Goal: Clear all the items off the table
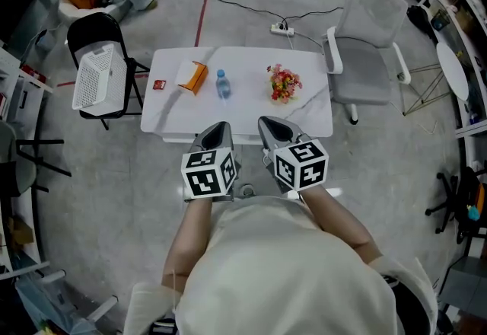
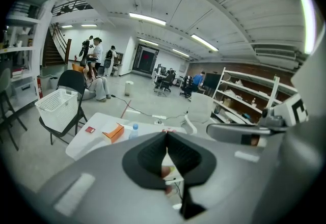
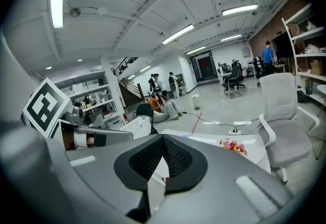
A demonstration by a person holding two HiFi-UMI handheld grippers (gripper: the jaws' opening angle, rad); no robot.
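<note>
Shut and empty, the left gripper [image 1: 219,132] and right gripper [image 1: 271,129] hover at the white table's [image 1: 312,109] near edge, clearing apparently not begun: small red item [image 1: 159,84], orange tissue box [image 1: 192,76], water bottle [image 1: 222,84] and flowers [image 1: 284,84] sit untouched, so jaws must open and reach forward.

We see on the white table [image 1: 251,109], left to right: small red card [image 1: 159,84], orange box [image 1: 192,76], clear bottle [image 1: 222,84], pink flowers [image 1: 284,83].
</note>
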